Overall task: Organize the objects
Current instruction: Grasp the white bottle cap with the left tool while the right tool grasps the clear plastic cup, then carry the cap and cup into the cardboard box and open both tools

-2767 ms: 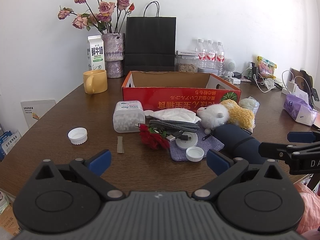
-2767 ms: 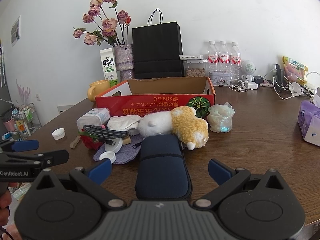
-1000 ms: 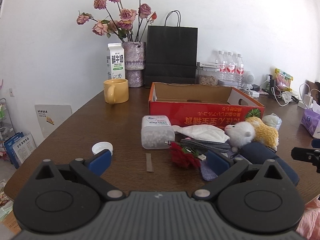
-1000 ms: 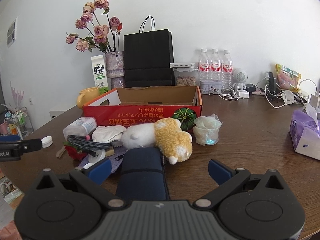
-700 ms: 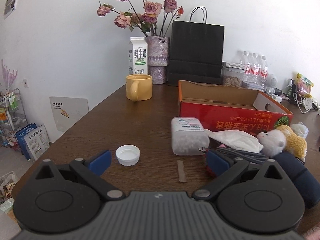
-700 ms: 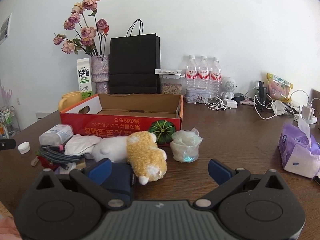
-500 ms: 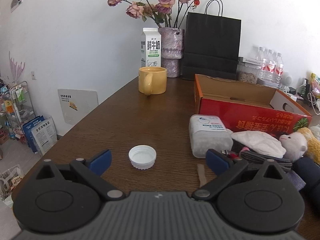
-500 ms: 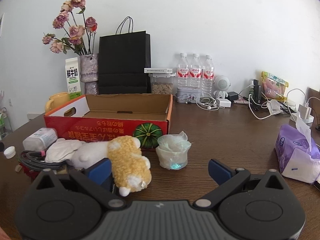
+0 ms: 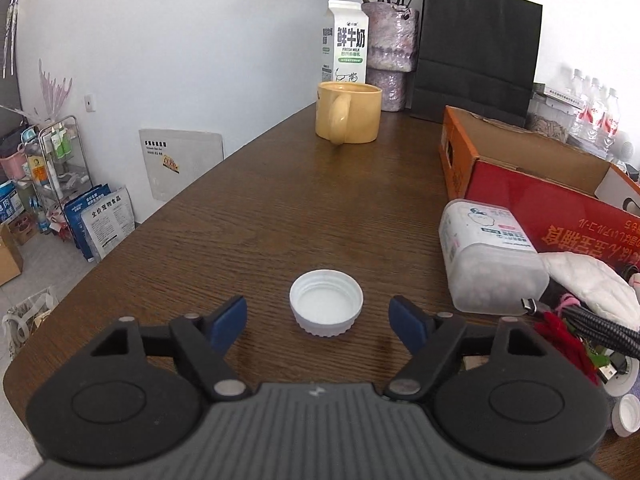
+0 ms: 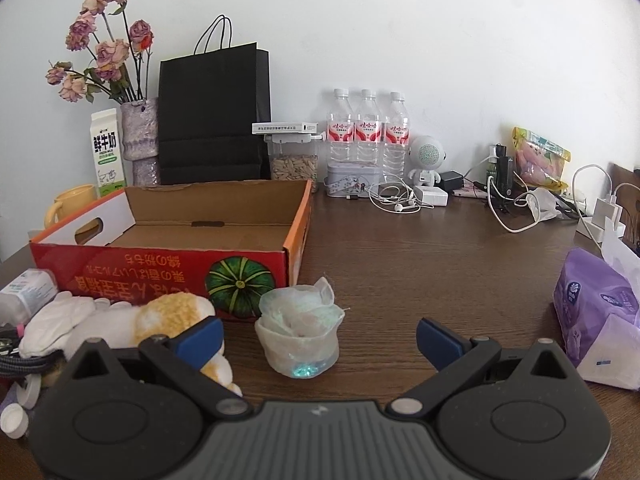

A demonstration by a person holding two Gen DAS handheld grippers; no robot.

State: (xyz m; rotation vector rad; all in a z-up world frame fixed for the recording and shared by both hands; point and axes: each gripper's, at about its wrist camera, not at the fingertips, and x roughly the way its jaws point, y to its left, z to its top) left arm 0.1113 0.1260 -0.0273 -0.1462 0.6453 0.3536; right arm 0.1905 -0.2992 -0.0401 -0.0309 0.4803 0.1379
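As the left gripper point(image 9: 319, 318) narrows, unclenched, its 2 jaws flank the white bottle cap point(image 9: 326, 307) without touching; closing on it looks next. The right gripper point(image 10: 319, 338) gapes empty, a plastic cup point(image 10: 298, 336) at 11 o'clock, cardboard box point(image 10: 168, 272) beyond.

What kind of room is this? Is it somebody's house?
Probably a lived-in home or small office room. A brown wooden table stands against a white wall, crowded with everyday things: a vase of dried roses, a milk carton, a yellow mug and water bottles.
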